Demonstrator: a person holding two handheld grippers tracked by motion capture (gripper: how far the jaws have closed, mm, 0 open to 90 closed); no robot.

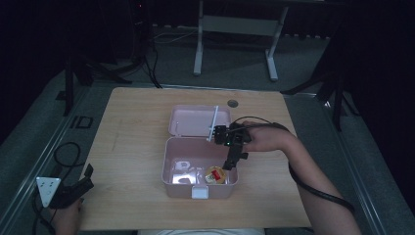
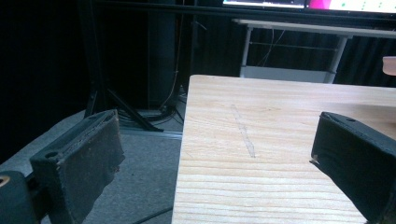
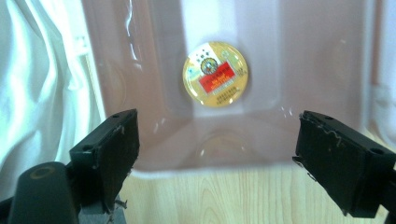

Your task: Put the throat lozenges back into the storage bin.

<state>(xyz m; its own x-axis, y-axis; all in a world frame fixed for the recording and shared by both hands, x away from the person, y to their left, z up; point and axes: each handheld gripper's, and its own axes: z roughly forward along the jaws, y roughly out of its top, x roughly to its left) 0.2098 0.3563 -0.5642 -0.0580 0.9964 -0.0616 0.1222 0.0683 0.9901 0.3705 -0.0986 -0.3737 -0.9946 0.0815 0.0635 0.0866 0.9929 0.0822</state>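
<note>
Overhead, a pink plastic box [image 1: 169,166] sits open near the middle of a wooden table [image 1: 132,127], its lid [image 1: 195,121] folded back flat behind it. Inside the box, toward its near right corner, lies a round gold disc with a red label [image 1: 215,175]. The right claw [image 1: 229,164] hangs just above the box's right rim, beside the disc, its jaws spread wide and holding nothing. The left claw [image 1: 85,178] rests well apart at the table's near left corner, jaws also spread and empty, gripped by the person's left hand [image 1: 66,215].
</note>
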